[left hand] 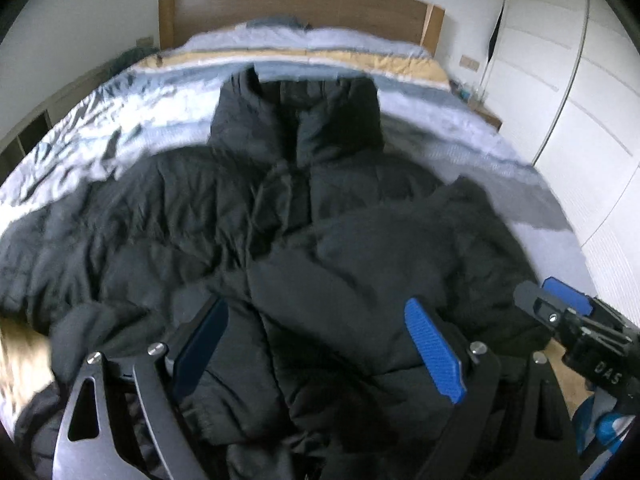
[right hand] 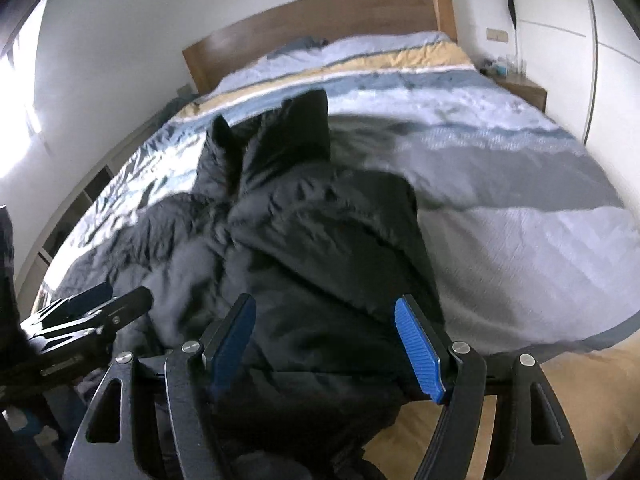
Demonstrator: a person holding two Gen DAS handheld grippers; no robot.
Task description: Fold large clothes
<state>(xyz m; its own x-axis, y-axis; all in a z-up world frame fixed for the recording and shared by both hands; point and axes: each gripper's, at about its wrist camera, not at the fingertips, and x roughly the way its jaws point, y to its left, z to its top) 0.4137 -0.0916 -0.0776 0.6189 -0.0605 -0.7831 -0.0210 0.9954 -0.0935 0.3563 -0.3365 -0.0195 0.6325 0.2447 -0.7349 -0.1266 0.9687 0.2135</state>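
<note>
A large black puffer jacket (left hand: 280, 208) lies spread on the bed, collar toward the headboard; its right sleeve is folded across the front. It also shows in the right wrist view (right hand: 304, 248). My left gripper (left hand: 316, 344) is open, its blue pads wide apart above the jacket's lower hem. My right gripper (right hand: 324, 344) is open above the jacket's lower right edge at the foot of the bed. The right gripper also shows in the left wrist view (left hand: 560, 312), and the left one in the right wrist view (right hand: 104, 300).
The bed (right hand: 520, 240) has a striped grey, blue and yellow cover and a wooden headboard (left hand: 300, 4). White wardrobe doors (left hand: 580, 80) stand on the right, with a nightstand (right hand: 524, 90) beside the bed. Wooden floor (right hand: 580, 400) lies at the foot.
</note>
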